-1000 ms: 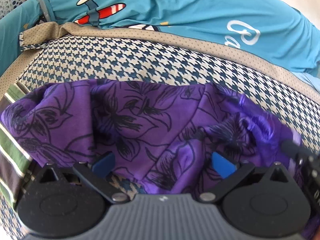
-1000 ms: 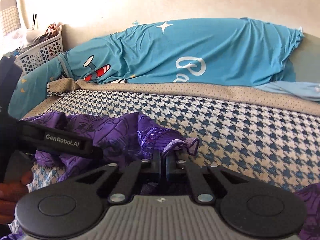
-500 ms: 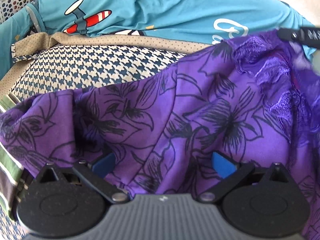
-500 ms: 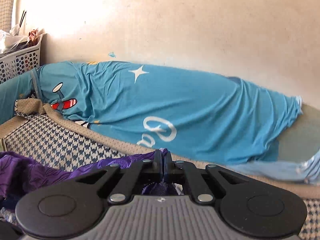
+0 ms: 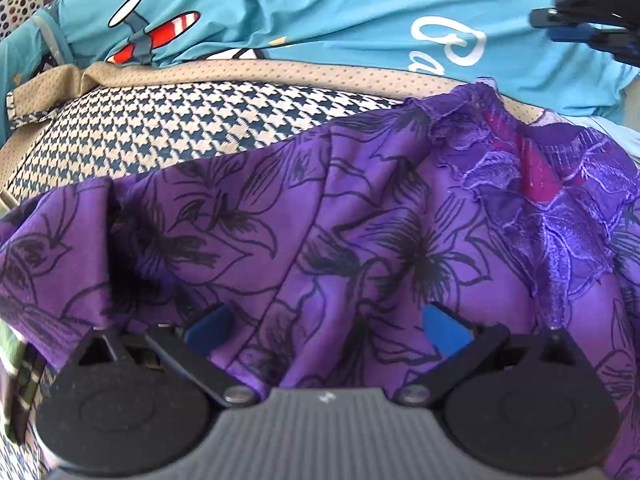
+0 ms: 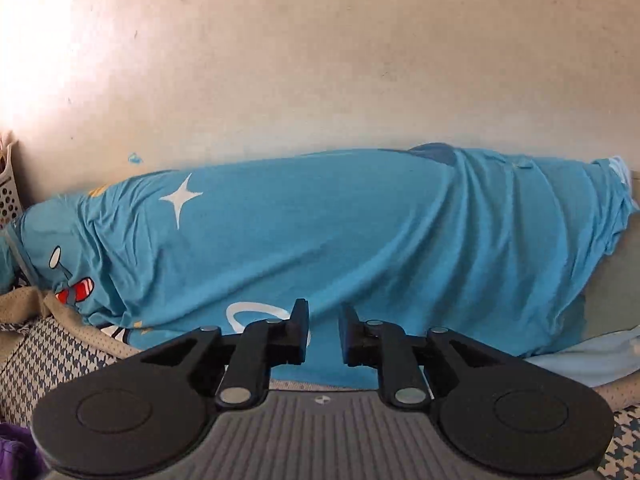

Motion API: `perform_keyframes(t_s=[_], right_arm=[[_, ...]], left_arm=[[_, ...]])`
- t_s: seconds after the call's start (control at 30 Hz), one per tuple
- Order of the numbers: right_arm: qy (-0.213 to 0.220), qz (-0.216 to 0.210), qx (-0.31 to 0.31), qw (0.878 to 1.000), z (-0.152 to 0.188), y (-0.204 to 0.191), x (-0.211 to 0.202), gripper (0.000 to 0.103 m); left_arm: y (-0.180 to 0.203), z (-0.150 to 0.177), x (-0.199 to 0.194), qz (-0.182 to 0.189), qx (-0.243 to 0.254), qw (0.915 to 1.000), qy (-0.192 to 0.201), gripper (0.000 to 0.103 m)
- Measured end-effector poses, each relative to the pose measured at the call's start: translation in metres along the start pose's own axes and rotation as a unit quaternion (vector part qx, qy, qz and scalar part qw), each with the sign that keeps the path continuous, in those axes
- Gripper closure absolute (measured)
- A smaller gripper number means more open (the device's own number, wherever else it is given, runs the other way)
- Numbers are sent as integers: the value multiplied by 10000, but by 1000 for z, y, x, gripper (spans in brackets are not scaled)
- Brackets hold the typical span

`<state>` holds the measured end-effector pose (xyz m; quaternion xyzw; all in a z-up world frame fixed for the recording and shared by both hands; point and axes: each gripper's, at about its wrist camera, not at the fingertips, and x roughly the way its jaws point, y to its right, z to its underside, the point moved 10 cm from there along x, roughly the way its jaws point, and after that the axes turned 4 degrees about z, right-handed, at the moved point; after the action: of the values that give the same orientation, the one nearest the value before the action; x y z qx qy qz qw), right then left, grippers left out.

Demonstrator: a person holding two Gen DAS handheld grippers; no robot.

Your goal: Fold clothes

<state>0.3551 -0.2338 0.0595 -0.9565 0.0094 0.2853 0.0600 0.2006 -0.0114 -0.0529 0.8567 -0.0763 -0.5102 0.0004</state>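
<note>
A purple garment (image 5: 320,220) with black flower outlines and a lace panel lies spread over the houndstooth bed cover (image 5: 160,120). It drapes over my left gripper (image 5: 324,320), whose blue pads (image 5: 444,326) stand wide apart, open, with cloth lying between them. My right gripper (image 6: 324,332) is open and empty, raised, facing the blue bedding; it also shows in the left wrist view (image 5: 588,20), above the garment's far right corner. A scrap of purple cloth (image 6: 16,452) shows at the bottom left of the right wrist view.
A blue sheet (image 6: 320,240) with a star and plane print covers a long mound along the wall. A beige dotted border (image 5: 260,72) edges the bed cover. A white basket (image 5: 20,4) stands far left. Striped green cloth (image 5: 16,360) lies at my left.
My right gripper lifted the garment's corner up and away across the bed, then opened and let it go. The garment now lies spread wider. My left gripper stayed in place.
</note>
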Motion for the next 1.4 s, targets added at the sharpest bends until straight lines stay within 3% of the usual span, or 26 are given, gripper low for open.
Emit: perform_keyframes(t_s=[0.2, 0.33, 0.57, 0.7, 0.77, 0.8, 0.87, 0.97, 1.2, 1.4], right_arm=[[-142, -80, -398, 9991, 29, 38, -31, 62], [-440, -101, -455, 9979, 63, 64, -44, 56], [-733, -71, -659, 9951, 97, 82, -44, 37], [-898, -193, -633, 9938, 105, 78, -35, 35], [-1075, -282, -626, 9918, 110, 74, -29, 40], [-1150, -332, -695, 9904, 114, 70, -29, 57], [-1243, -390, -836, 9880, 123, 62, -28, 75], [-1227, -392, -920, 9874, 131, 54, -26, 91], [-309, 632, -1358, 9882, 81, 55, -29, 94], [335, 1153, -1129, 9863, 27, 71, -29, 95]], left_arm=[[3, 0, 0, -55, 14, 10000, -7, 0], [8, 2, 1, -105, 126, 9999, -1, 0], [11, 4, 1, -147, 209, 9997, 14, 0], [12, 5, 2, -159, 250, 9996, 18, 0], [12, 5, 2, -166, 271, 9995, 21, 0], [12, 5, 2, -169, 282, 9995, 22, 0], [12, 5, 2, -175, 302, 9994, 24, 0], [13, 6, 2, -185, 334, 9993, 27, 0], [11, 2, 0, -164, 175, 9997, 69, 0], [17, -3, -7, -356, 413, 9978, 370, 0]])
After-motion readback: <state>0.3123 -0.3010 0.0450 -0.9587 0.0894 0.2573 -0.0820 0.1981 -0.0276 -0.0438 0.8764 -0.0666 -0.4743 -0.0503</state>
